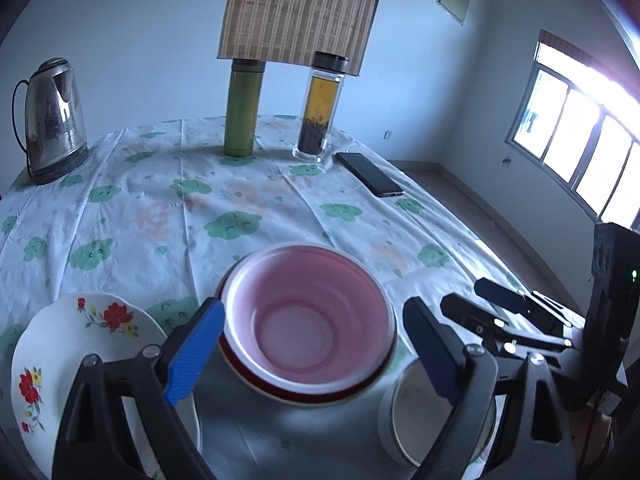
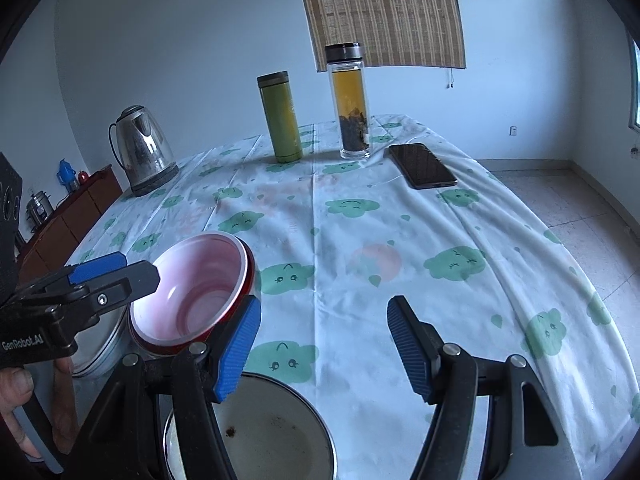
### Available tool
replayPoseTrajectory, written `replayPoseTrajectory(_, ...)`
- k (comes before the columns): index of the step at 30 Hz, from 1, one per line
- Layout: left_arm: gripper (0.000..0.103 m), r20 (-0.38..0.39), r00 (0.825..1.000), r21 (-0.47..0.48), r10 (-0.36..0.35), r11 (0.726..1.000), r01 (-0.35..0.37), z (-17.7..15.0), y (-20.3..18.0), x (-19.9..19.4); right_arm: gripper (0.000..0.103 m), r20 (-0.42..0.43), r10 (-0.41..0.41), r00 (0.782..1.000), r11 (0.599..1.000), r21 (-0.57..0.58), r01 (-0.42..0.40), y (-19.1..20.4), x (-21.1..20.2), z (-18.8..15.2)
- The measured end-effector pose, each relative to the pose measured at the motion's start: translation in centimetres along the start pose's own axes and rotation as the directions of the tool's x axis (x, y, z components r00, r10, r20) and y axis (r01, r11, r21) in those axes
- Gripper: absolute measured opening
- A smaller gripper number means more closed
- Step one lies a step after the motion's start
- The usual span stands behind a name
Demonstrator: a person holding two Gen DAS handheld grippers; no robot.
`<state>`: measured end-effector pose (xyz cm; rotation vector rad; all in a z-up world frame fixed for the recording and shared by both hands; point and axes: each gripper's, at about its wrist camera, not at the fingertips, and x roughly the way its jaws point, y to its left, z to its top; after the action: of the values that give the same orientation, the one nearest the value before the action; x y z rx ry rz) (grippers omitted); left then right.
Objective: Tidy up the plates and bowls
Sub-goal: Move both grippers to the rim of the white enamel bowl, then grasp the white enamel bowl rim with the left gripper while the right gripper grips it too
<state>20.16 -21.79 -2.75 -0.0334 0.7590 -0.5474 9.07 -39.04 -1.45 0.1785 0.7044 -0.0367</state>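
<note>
While both grippers hang over the near edge of the counter (image 2: 400, 216), the red bowl (image 1: 308, 324) sits between the two blue fingers of the left gripper (image 1: 316, 344). This bowl is red outside and pale pink inside, with a white rim, and it is tilted a little toward the left side. Its inside is empty. The left gripper is wide — its left pad seems to be right at the bowl's rim, its right pad is clearly apart from it, so it does not hold the bowl.

To the left of the red bowl lies a white plate with red flowers (image 1: 60, 352), partly under the left gripper's frame. To the right, near the counter's edge, stands a white enamel bowl (image 2: 272, 436) with a dark inside; in the right wrist view some small brown specks are on its bottom. The right gripper (image 2: 320, 344) is above this bowl, its jaws half wide and with nothing between them — only the tablecloth with green clouds is seen there.

At the far side of the counter stand a steel kettle (image 2: 142, 152), a green thermos (image 2: 282, 120) and a glass bottle (image 2: 351, 104) with yellow tea and dark leaves at the bottom. A black phone (image 2: 422, 166) lies flat near the bottle.
</note>
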Motion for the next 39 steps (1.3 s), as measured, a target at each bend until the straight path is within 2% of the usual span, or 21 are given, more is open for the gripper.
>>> replayPoseTrajectory(8, 0.085, -0.001, 1.000, 0.035, -0.006, 0.999, 0.006, -1.5, -1.4, -1.2, 0.068, -0.017, -0.002, 1.000, 1.000, -0.006, 0.002, -0.1, -0.8, -1.4)
replayPoseTrajectory(12, 0.075, -0.009, 1.000, 0.049, -0.026, 0.998, 0.026, -2.3, -1.9, -1.7, 0.068, -0.020, -0.003, 1.000, 1.000, -0.003, 0.003, -0.3, -1.6, -2.4)
replayPoseTrajectory(18, 0.052, -0.051, 0.997, 0.084, -0.066, 0.994, 0.070, -3.9, -2.8, -1.7, 0.068, -0.031, 0.000, 1.000, 1.000, -0.014, 0.000, -0.5, -2.6, -3.8)
replayPoseTrajectory(23, 0.048, -0.062, 0.995, 0.102, -0.082, 0.991, 0.088, -4.8, -3.4, -1.7, 0.068, -0.058, -0.002, 0.998, 1.000, -0.024, 0.000, -0.7, -2.8, -5.1)
replayPoseTrajectory(27, 0.040, -0.062, 0.992, 0.102, -0.108, 0.988, 0.113, -5.4, -3.5, -2.0, 0.067, -0.055, 0.002, 0.998, 1.000, -0.021, -0.003, -0.7, -3.2, -5.5)
replayPoseTrajectory(31, 0.030, -0.079, 0.989, 0.116, -0.125, 0.984, 0.134, -6.1, -3.8, -1.8, 0.054, -0.062, 0.009, 0.998, 1.000, -0.021, -0.011, -0.5, -3.2, -5.8)
replayPoseTrajectory(35, 0.028, -0.095, 0.987, 0.135, -0.130, 0.981, 0.143, -6.7, -4.4, -1.5, 0.047, -0.080, 0.011, 0.997, 1.000, -0.028, -0.014, -0.1, -2.6, -6.2)
replayPoseTrajectory(37, 0.026, -0.101, 0.986, 0.144, -0.131, 0.979, 0.145, -6.8, -4.6, -1.4, 0.033, -0.088, 0.017, 0.996, 0.999, -0.026, -0.019, 0.0, -2.4, -6.5)
replayPoseTrajectory(39, 0.026, -0.109, 0.985, 0.146, -0.133, 0.978, 0.148, -6.9, -4.6, -1.1, 0.027, -0.094, 0.022, 0.995, 0.999, -0.024, -0.024, 0.0, -2.3, -6.6)
